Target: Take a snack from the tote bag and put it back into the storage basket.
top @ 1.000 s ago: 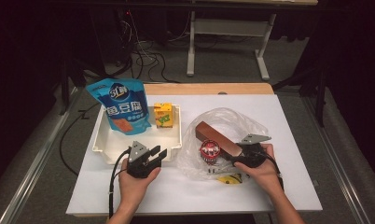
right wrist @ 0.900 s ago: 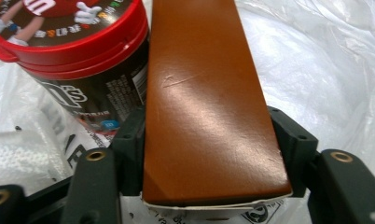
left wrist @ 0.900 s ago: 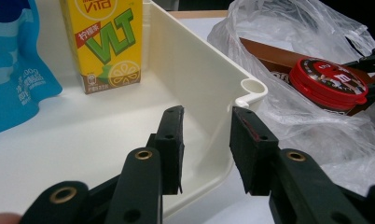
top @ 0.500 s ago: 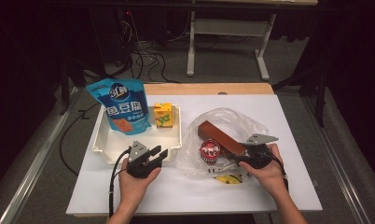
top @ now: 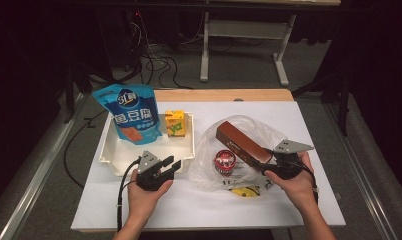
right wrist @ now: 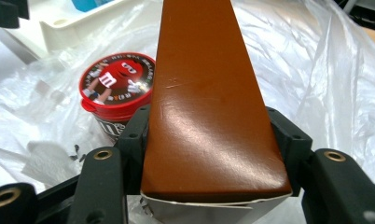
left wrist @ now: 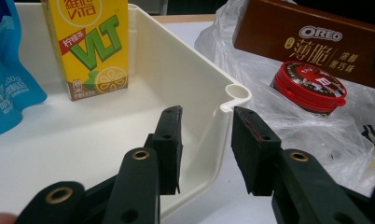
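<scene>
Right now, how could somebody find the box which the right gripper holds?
Look at the crumpled clear plastic bag right of the white tray. The long brown Oreo box rises from it, clamped in the right gripper. The neighbouring red-lidded tub is round and small.

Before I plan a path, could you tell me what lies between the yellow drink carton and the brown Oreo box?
The white tray's wall and the clear plastic bag's edge, in the high view.
</scene>
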Motion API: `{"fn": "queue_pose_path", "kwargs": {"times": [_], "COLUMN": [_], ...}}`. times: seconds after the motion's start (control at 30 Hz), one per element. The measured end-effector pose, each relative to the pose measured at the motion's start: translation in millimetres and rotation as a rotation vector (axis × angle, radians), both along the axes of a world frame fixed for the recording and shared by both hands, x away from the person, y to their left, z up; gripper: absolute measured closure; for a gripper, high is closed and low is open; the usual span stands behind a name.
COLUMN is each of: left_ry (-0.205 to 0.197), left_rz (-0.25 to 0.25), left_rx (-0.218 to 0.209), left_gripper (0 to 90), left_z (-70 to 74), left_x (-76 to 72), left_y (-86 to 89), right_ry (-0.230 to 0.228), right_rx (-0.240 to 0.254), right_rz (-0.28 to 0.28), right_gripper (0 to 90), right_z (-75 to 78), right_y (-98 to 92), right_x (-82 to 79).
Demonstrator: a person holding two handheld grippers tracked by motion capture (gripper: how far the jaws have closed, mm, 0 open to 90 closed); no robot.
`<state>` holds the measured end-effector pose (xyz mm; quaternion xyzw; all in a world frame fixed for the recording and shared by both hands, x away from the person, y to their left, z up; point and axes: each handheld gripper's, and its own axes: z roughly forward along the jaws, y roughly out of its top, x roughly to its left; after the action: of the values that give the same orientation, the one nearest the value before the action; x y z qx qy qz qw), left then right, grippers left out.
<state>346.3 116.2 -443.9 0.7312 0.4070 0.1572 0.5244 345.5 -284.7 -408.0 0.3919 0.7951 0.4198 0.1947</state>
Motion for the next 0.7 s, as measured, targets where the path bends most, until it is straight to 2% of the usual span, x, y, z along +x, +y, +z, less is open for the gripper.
{"fn": "queue_pose_path", "kwargs": {"times": [0.23, 0.37, 0.53, 0.63, 0.7], "left_ry": [-0.008, -0.015, -0.032, -0.054, -0.052], "left_rz": [-0.012, -0.044, -0.128, -0.162, -0.189], "left_rx": [-0.016, -0.030, -0.038, -0.019, -0.023], "left_gripper": [63.1, 60.4, 48.4, 41.2, 37.6], "left_z": [2.7, 5.2, 9.8, 12.9, 13.7], "left_x": [1.3, 3.1, 5.5, 5.2, 5.9], "left_y": [3.4, 5.8, 3.6, 0.7, 0.2], "right_ry": [-0.026, -0.036, -0.040, -0.043, -0.045], "right_rx": [0.001, 0.014, 0.013, 0.022, 0.028], "right_rz": [0.041, 0.078, 0.130, 0.164, 0.190], "right_gripper": [44.6, 44.6, 44.6, 44.7, 44.7], "right_z": [8.7, 13.6, 17.9, 19.5, 20.4], "right_y": [5.2, 9.8, 15.0, 17.3, 18.6], "right_x": [-2.8, -4.7, -7.1, -8.2, -9.0]}}
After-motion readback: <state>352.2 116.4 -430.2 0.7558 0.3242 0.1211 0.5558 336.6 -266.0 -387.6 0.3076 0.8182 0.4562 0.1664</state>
